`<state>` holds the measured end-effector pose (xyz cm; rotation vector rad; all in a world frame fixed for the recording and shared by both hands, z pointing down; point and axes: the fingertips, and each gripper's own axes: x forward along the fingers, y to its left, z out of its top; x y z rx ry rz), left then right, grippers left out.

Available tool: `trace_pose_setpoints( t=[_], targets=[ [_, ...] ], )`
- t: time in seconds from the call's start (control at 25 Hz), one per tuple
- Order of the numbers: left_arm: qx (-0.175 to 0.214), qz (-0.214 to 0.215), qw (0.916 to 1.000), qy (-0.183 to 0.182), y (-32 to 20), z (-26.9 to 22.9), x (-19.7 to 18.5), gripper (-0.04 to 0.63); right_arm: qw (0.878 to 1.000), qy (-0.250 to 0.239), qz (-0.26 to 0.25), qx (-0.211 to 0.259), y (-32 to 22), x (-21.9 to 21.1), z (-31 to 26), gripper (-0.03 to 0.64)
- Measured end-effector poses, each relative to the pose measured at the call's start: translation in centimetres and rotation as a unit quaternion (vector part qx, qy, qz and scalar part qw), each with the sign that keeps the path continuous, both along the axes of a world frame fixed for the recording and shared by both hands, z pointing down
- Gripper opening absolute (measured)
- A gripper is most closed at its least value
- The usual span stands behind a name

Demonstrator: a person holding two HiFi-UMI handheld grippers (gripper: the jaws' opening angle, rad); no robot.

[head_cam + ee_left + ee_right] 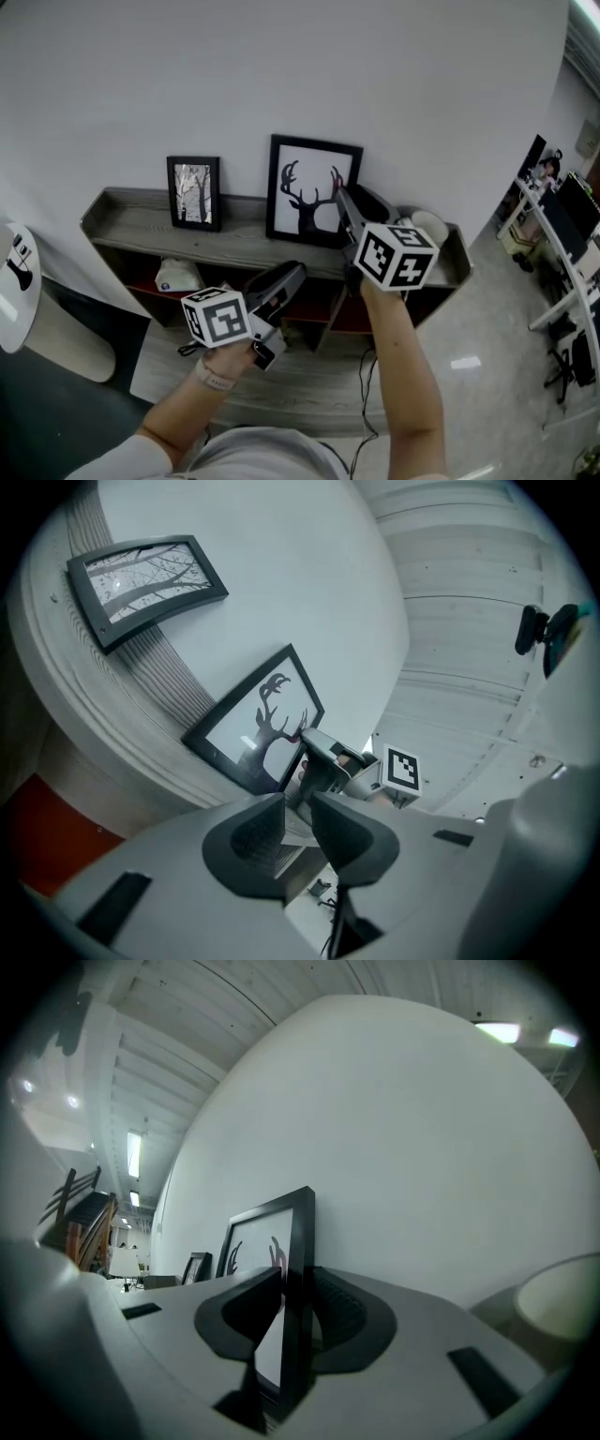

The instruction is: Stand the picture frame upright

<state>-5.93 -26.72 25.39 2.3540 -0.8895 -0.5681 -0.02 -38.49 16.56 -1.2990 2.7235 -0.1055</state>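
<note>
Closest to me, my left hand point(225, 361) sat low and near my body. It pointed the left claw point(298, 819) slightly up at the shelf, dark ribbed pads a small gap apart with nothing between them. My right arm point(405, 375) was stretched out almost straight. The right claw point(295, 1302) was clamped on the right edge of the picture frame point(307, 190), one pad on the front, one on the back.

The frame was thin, black and square-edged, with a deer silhouette on white. It stood upright on the shelf top point(131, 217), right by the wall point(281, 66). Well apart to its left stood a smaller black frame point(194, 192) with a wintry tree print.

The shelf top was grey, grainy wood with a raised lip, and some red showed in the cubbies point(323, 314) underneath. The wall was plain matte white. Way off to the right were a pale floor point(487, 309) and some desks point(562, 234).
</note>
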Motion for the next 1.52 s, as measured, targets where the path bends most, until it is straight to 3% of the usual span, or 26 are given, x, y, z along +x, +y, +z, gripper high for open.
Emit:
trace_pose_setpoints(
  t=[0.16,0.6,0.92,1.16,1.36,1.52],
  targets=[
    [0.005,-0.005,0.9997,-0.021,1.1,0.9,-0.3,0.092,1.0,-0.001,0.002,0.003,-0.1,-0.5,-0.3,0.11],
    [-0.007,-0.022,0.9992,-0.033,2.3,2.2,-2.0,0.092,0.999,0.028,0.016,0.032,0.3,-1.1,-0.4,0.132],
    [0.022,-0.025,0.9971,-0.069,3.1,2.4,-1.8,0.092,0.997,0.03,0.031,0.056,3.3,0.9,-1.0,0.153],
    [0.081,-0.04,0.9879,-0.126,3.6,2.4,-1.0,0.086,0.995,0.042,0.033,0.088,8.2,1.6,0.7,0.145],
    [0.123,-0.037,0.9708,-0.203,4.4,3.2,0.4,0.074,0.996,0.021,0.013,0.083,11.9,2.3,3.3,0.066],
    [0.125,-0.027,0.9674,-0.218,5.0,4.7,1.2,0.054,0.997,0.024,0.023,0.073,14.2,3.6,5.7,0.057]
  ],
)
